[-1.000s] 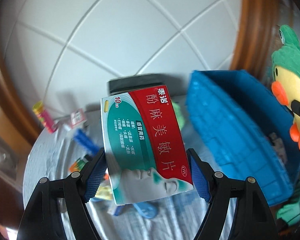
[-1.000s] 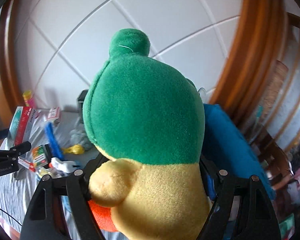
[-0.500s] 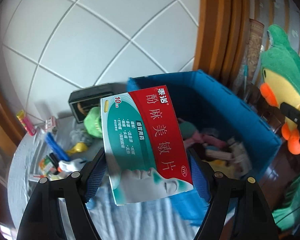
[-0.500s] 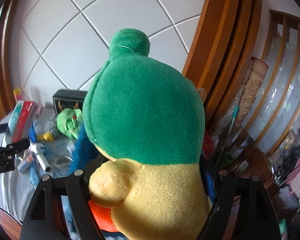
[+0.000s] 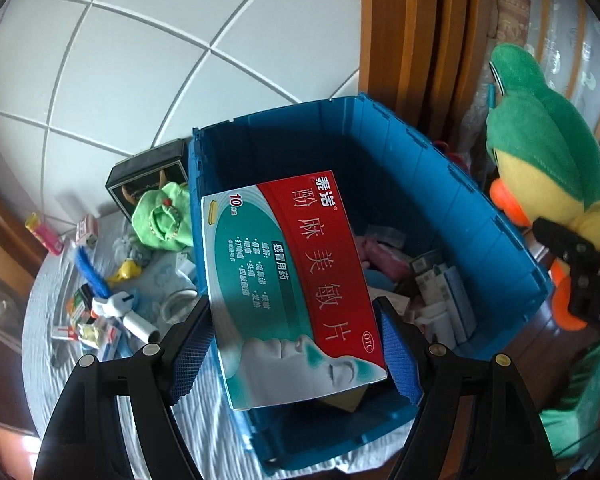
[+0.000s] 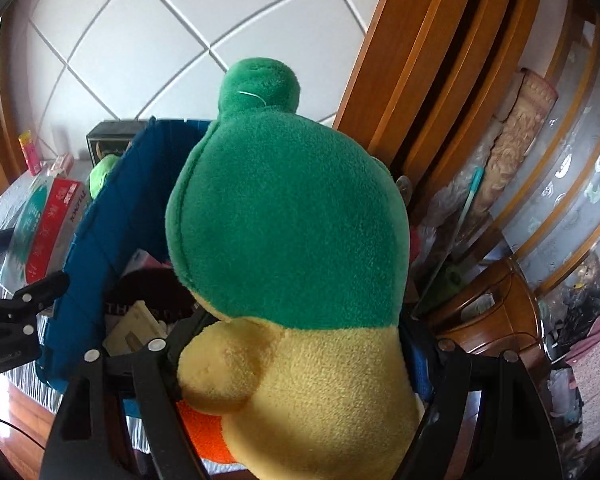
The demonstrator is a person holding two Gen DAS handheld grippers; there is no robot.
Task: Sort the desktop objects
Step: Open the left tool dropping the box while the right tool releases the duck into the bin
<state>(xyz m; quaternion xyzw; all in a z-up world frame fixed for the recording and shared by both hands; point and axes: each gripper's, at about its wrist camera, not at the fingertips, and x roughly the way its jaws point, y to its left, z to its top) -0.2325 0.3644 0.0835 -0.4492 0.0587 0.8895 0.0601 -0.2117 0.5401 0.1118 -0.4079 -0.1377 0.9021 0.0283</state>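
The medicine box (image 5: 292,292) sat clamped across its width between the blue pads of the left gripper (image 5: 296,356), raised at a tilt above the near end of the open blue bin (image 5: 440,184). It looked light and stiff, a thin carton whose flat faces would dent under hard pressure, so a hold on its long edges suited it. The plush duck (image 6: 288,240), green-hooded and yellow-bodied, was squeezed at its lower body by the right gripper (image 6: 300,360), held beside the bin's right wall. Soft and springy, it would likely give under the pads and hold best around its thick middle. Inside the bin lay small cartons (image 5: 440,288) and pink packets (image 5: 380,254). On the cloth-covered worktop (image 5: 48,312) to the left, a green soft toy (image 5: 162,216), a blue brush (image 5: 90,268) and other small items lay scattered.
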